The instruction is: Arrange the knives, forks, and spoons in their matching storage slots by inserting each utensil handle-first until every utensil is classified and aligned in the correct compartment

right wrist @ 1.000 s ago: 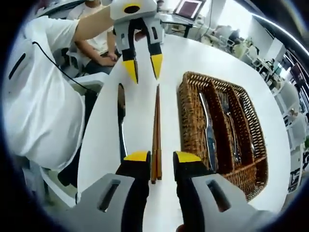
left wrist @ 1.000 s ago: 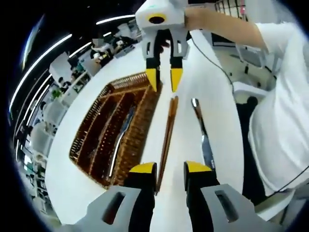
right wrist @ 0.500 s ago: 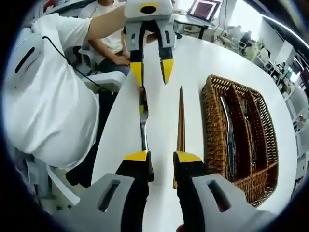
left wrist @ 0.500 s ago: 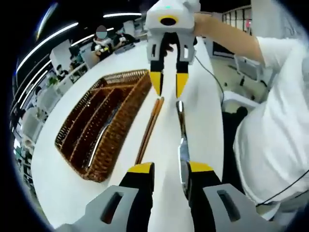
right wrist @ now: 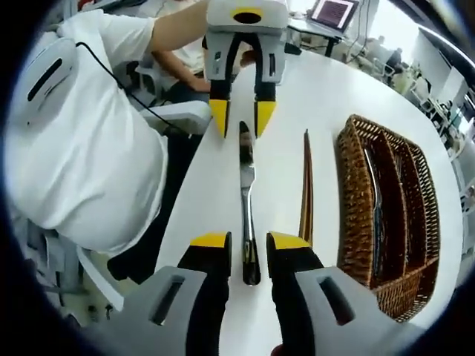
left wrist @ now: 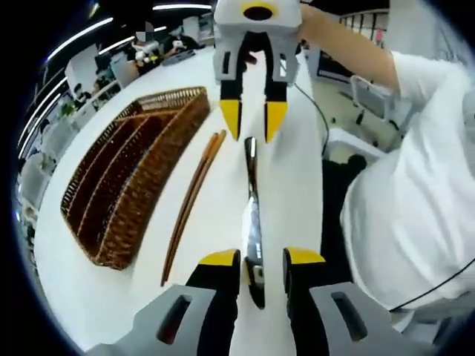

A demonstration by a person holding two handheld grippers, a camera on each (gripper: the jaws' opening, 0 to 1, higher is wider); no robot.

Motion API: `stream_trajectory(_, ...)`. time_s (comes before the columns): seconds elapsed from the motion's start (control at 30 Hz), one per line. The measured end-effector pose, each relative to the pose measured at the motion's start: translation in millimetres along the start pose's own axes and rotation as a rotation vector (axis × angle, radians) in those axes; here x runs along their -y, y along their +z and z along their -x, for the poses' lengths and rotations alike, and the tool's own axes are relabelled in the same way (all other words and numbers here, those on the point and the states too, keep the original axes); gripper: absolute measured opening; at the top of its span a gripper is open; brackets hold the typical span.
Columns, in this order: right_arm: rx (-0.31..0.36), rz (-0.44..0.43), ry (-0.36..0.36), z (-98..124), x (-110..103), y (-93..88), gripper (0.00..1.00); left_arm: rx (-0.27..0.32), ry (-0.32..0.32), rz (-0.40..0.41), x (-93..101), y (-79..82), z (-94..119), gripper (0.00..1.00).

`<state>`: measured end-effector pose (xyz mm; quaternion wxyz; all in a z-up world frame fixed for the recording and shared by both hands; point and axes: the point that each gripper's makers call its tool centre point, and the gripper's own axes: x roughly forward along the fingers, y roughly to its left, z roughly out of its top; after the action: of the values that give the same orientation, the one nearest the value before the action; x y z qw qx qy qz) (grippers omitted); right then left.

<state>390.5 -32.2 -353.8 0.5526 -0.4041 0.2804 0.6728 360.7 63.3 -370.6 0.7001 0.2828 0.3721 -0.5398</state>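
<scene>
An open office runs behind my white round table (left wrist: 111,297), with desks and ceiling strip lights toward the upper left of the left gripper view.

The knife (left wrist: 253,222) lies flat on the table down the middle of both views, lined up between my two grippers. In the left gripper view one end sits between my left gripper (left wrist: 252,259) jaws at the bottom, and the other end reaches up toward the right gripper (left wrist: 252,122) at top centre. In the right gripper view the knife (right wrist: 246,208) runs the same way, from my right gripper (right wrist: 249,241) at the bottom to the left gripper (right wrist: 241,119) above. Both grippers stand with jaws parted, one at each end of the knife, holding nothing. I judge I have straddled it lengthwise so either end can be pinched and the handle turned toward the tray.

Just beside the knife lies a pair of brown chopsticks (left wrist: 193,200), roughly parallel, apart from it. Beyond them sits the wicker cutlery tray (left wrist: 122,178) at the left of the left gripper view, and at the right of the right gripper view (right wrist: 390,215), with long slots. One slot holds a fork (right wrist: 375,200).

A person in a white shirt (right wrist: 82,148) fills the frame's left side.
</scene>
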Motion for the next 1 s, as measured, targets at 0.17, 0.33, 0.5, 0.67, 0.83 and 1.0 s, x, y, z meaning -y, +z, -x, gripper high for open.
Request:
stream_trajectory(0.17,-0.005,0.01,0.012,-5,-6,-0.7,0.19,-0.031,-0.006,0.031,-0.2,-5.6,-3,0.21)
stream_trajectory(0.33,-0.011,0.017,0.017,-7,-7,-1.0,0.19,-0.061,-0.007,0.054,-1.0,-10.8,-8,0.2)
stream_trajectory(0.5,-0.013,0.021,0.016,-9,-7,-1.6,0.19,-0.099,-0.007,0.067,-1.3,-15.8,-12,0.19)
stream_trajectory(0.67,-0.011,0.018,0.018,-12,-6,-2.2,0.19,-0.12,-0.006,0.06,-4.7,-19.0,-16,0.18)
stream_trajectory(0.83,-0.012,0.018,0.021,-13,-5,-4.0,0.19,-0.125,-0.012,0.072,-7.4,-19.2,-18,0.17)
stream_trajectory(1.0,-0.011,0.015,0.022,-16,-5,-5.5,0.19,-0.132,-0.006,0.076,-10.3,-19.6,-18,0.12)
